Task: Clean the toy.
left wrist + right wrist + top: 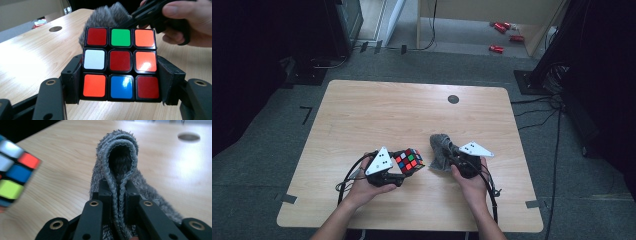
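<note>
Wooden table (362,115) is occupying the frame's centre, grey carpet surrounding it, a dark round grommet (453,99) sitting toward its upper right. Left gripper (399,172), lower centre-left, is clamping a scrambled puzzle cube (409,160) between its jaws, a red-centred face showing in the left gripper view. Right gripper (451,152), lower centre-right, is pinching a folded grey fuzzy cloth (441,150), which is looping upward above the closed jaws just beside the cube.

Pale wood bench (362,110), dark round hole (453,99) near its far edge. Small red things (503,27) scattered on the grey floor (257,165) way back, black cables (557,130) off right.
</note>
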Available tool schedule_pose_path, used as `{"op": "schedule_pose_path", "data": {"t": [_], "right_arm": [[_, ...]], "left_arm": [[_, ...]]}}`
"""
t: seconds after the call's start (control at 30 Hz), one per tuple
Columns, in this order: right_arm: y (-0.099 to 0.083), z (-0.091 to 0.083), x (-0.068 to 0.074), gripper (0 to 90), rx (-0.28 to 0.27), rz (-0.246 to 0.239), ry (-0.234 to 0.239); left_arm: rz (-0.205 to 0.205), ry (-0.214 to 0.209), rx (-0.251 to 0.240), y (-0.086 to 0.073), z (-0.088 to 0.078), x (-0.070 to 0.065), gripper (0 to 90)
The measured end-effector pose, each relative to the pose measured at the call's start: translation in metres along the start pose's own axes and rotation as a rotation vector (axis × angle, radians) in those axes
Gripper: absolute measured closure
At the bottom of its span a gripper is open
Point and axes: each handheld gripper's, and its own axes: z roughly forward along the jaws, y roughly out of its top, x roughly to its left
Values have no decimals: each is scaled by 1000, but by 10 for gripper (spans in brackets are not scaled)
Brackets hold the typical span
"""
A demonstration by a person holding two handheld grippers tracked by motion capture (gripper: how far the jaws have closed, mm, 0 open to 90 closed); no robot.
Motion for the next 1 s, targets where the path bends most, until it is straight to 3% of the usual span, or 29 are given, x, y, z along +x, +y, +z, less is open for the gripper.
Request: {"op": "schedule_pose_path", "data": {"t": [0.2,0.33,0.47,0.63,0.8,1.0], "right_arm": [[17,-16,28,818,-79,-46,122],[24,-23,43,816,-109,-31,241],[28,-28,54,819,-120,-29,303],[23,-24,50,824,-106,-5,287],[16,-16,44,824,-65,12,273],[25,-26,58,826,-102,-26,318]], "left_arm": [[-1,-10,21,-1,2,-1,349],[14,-15,26,-1,4,-3,349],[17,-16,18,0,3,-4,349],[23,-41,-32,3,-3,-4,350],[15,-31,-22,2,-2,-3,350],[45,-7,6,1,3,-9,350]]}}
